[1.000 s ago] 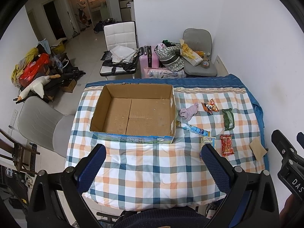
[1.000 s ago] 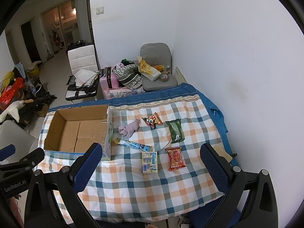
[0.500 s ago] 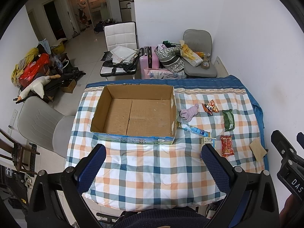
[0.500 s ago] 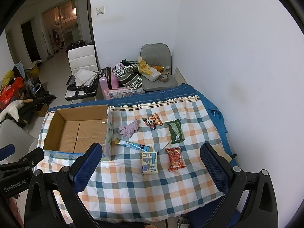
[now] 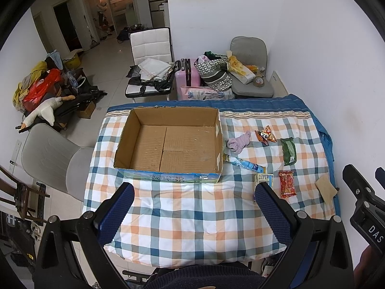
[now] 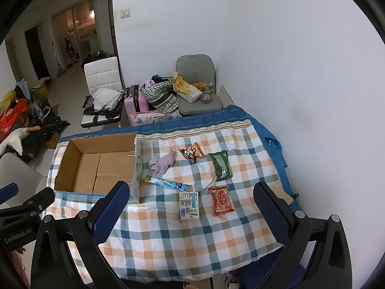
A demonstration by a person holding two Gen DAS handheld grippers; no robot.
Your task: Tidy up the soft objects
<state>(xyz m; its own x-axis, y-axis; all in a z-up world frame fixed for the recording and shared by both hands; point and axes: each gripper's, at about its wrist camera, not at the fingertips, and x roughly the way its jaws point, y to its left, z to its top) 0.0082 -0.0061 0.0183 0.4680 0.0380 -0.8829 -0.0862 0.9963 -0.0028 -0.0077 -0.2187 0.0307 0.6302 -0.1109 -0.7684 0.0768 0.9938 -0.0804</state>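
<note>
1. The left gripper [image 5: 192, 207] and the right gripper [image 6: 191, 207] both hung spread wide and held nothing, above the checked quilt's [image 6: 192, 240] near edge.
2. The open brown cardboard box [image 5: 168, 144] sat at its far-left corner.
3. The crumpled lilac cloth [image 6: 161, 164] lay just right of the box.

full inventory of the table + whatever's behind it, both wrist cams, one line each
cardboard box: 1, brown, open and empty, left half of the checked quilt
cloth: 1, lilac, crumpled, just right of the box
snack packet: 1, orange, right of the cloth
green packet: 1, right of the orange one
tube: 1, blue, lying by the box's near right corner
small carton: 1, yellow and blue, nearer than the tube
red packet: 1, right of the carton
suitcase: 1, pink, beyond the table
left gripper: open, nothing held
right gripper: open, nothing held
</note>
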